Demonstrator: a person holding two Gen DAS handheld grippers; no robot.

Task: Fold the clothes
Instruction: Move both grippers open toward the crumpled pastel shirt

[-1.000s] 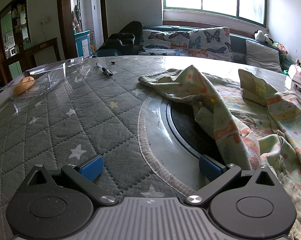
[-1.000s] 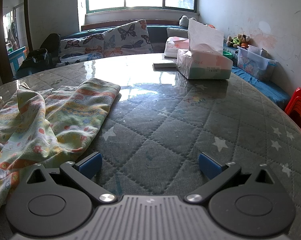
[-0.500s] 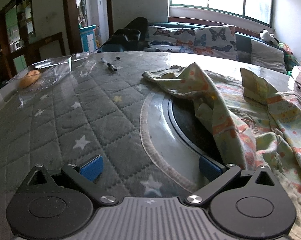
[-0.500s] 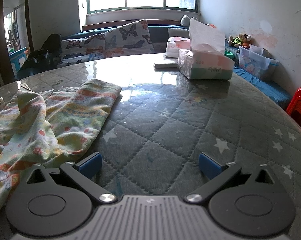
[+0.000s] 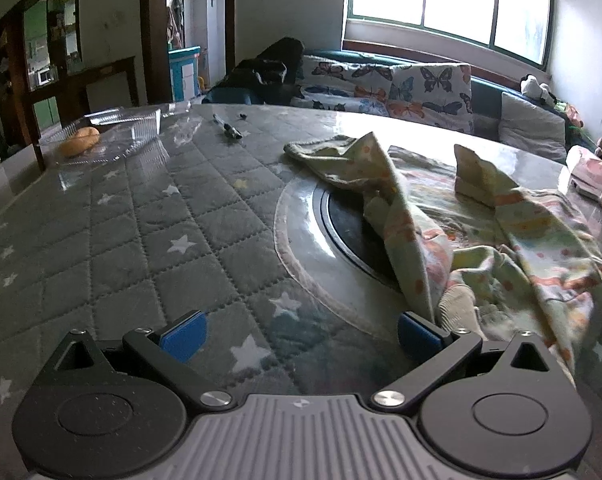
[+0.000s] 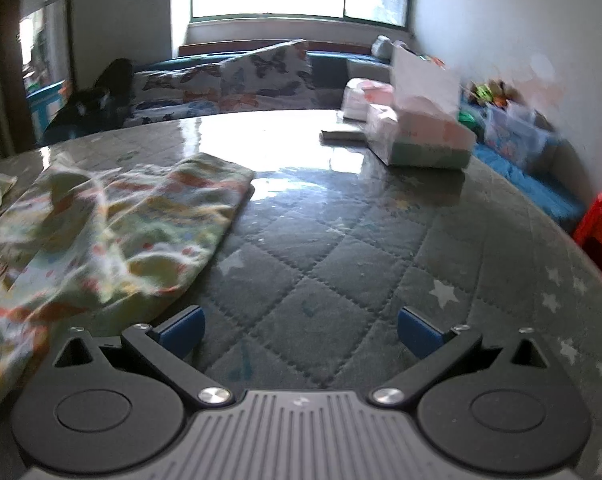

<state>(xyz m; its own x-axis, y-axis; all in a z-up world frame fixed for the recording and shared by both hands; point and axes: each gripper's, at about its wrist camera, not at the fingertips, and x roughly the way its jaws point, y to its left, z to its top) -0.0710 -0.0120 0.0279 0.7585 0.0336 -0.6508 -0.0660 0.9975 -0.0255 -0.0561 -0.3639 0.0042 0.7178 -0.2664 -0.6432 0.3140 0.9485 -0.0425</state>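
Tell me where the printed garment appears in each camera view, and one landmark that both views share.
Left wrist view: the printed garment lies crumpled at centre right, reaching the open left claw.
Right wrist view: it lies at left, beside the open right claw.
Shared landmark: the butterfly cushions under the window.

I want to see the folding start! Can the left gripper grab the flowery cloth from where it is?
Probably yes. The left gripper is open, and the flowery cloth lies on the table right beside its right-hand finger, with nothing between them.
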